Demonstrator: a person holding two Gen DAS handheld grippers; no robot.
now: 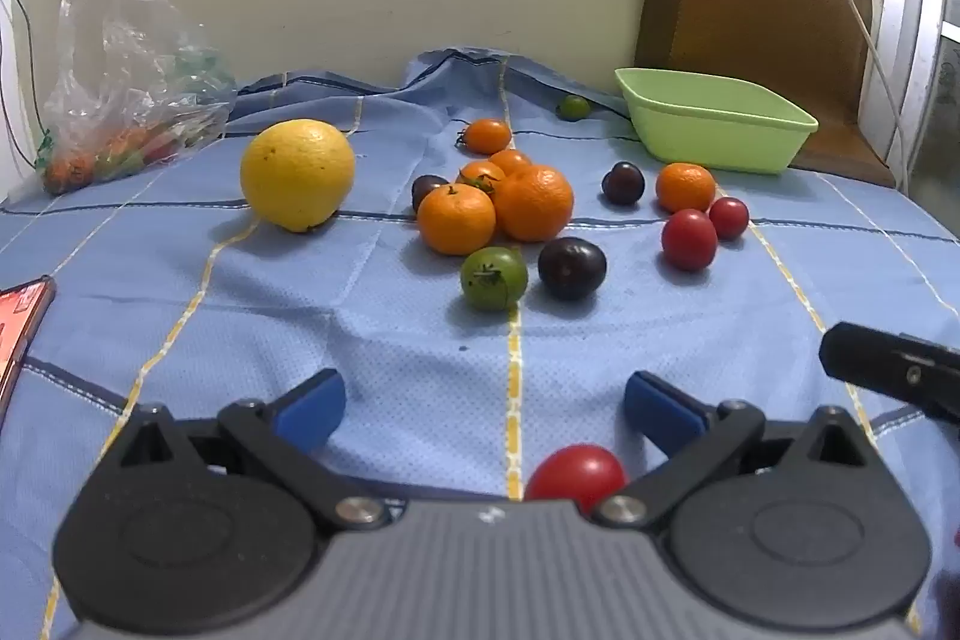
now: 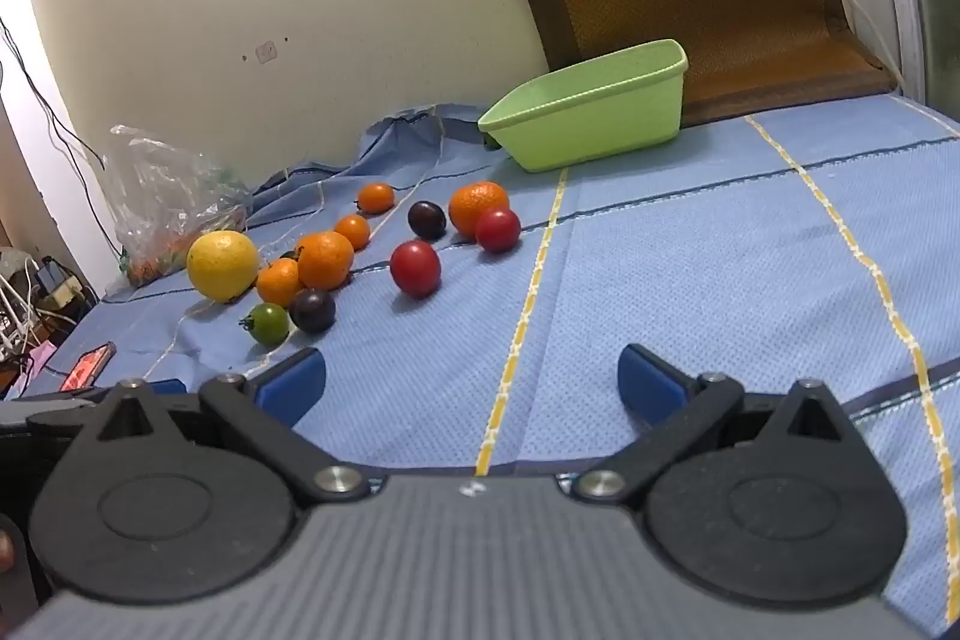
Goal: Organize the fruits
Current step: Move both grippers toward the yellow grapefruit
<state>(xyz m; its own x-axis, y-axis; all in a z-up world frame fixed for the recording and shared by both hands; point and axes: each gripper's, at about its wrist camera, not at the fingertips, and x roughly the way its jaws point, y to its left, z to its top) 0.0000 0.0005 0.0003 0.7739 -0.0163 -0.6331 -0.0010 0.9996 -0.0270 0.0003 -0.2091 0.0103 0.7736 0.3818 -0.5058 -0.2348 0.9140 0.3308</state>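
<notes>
Both tools, left tool and right tool, stand wide and hold nothing. The round fruits in front of the green bin may roll away on the wrinkled cloth if nudged.

You see a blue checked cloth covering the surface. At ten o'clock a clear plastic bag sits against the wall; at two o'clock a brown cushion leans there. A red phone lies at nine o'clock.

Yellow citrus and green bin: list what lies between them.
In the left wrist view, between the yellow citrus and green bin lie the orange cluster, a dark plum and another orange.
</notes>
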